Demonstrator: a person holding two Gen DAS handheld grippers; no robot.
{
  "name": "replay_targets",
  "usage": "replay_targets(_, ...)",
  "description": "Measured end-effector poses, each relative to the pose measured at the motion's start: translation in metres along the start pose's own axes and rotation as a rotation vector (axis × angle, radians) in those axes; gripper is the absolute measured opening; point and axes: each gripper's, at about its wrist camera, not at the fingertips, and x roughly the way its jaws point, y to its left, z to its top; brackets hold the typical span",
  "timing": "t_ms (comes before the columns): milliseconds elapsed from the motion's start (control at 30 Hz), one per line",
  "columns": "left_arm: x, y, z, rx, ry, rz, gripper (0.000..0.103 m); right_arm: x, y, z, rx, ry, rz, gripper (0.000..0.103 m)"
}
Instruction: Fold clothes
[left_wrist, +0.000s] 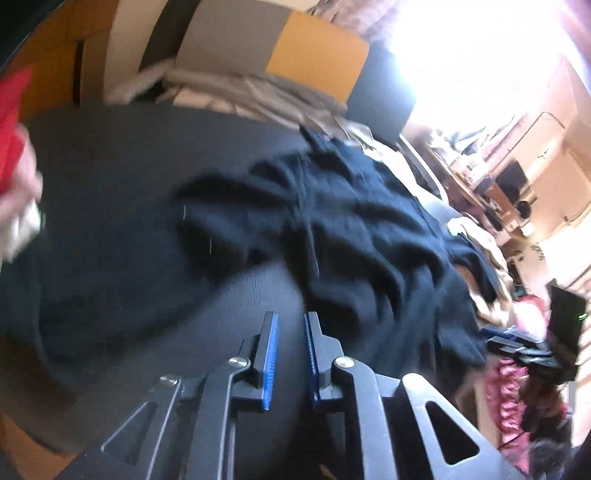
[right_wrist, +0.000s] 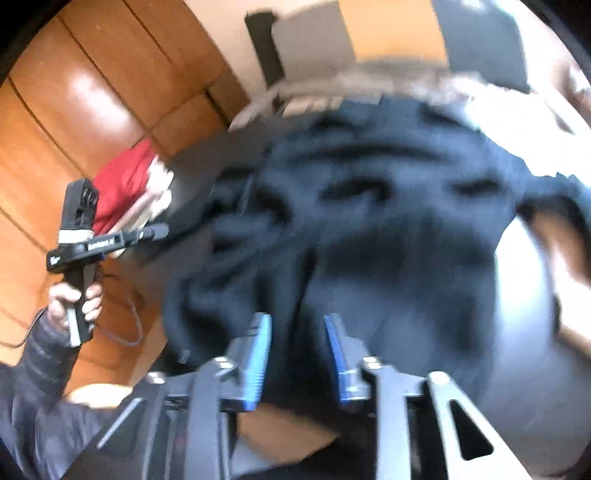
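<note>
A dark navy garment (left_wrist: 351, 229) lies crumpled on a dark round table (left_wrist: 110, 206). My left gripper (left_wrist: 290, 321) hovers over the table just short of the garment's near edge, its blue-padded jaws a little apart with nothing between them. In the right wrist view the same garment (right_wrist: 388, 221) fills the middle, blurred. My right gripper (right_wrist: 297, 325) is open with the cloth lying between its fingers. The left gripper also shows in the right wrist view (right_wrist: 162, 230), held by a hand at the left, its tip at the garment's far left edge.
Red and white folded clothes (right_wrist: 125, 184) lie at the table's left side, also in the left wrist view (left_wrist: 11, 122). Beige clothes (left_wrist: 258, 96) are piled behind the table. Wooden cabinet doors (right_wrist: 74, 110) stand at the left. Cluttered furniture (left_wrist: 517, 184) stands at the right.
</note>
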Motion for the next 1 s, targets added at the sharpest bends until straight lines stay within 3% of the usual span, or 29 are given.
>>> replay_targets(233,0.068,-0.006,0.072,0.083,0.006,0.109,0.014,0.029,-0.045,0.113,-0.042,-0.136,-0.205,0.045)
replay_targets(400,0.12,0.001,0.099,0.147,0.05,0.219,0.014,0.09,-0.085,0.183,-0.08,-0.093,-0.28,0.045)
replay_targets(500,0.147,0.013,0.109,0.176,0.074,0.268,0.014,0.134,-0.113,0.21,-0.06,-0.011,-0.321,0.045)
replay_targets(633,0.16,0.018,0.125,0.236,0.031,0.308,0.018,0.191,-0.146,0.216,0.0,0.143,-0.463,0.045)
replay_targets(767,0.176,0.025,0.149,0.292,0.01,0.36,0.019,0.191,-0.157,0.22,0.14,0.078,-0.484,0.05)
replay_targets(900,0.192,0.03,0.172,0.381,-0.009,0.442,0.026,0.193,-0.156,0.224,0.204,0.053,-0.503,0.051)
replay_targets(1000,0.199,0.035,0.184,0.381,-0.013,0.454,0.028,0.194,-0.155,0.224,0.222,0.04,-0.509,0.052)
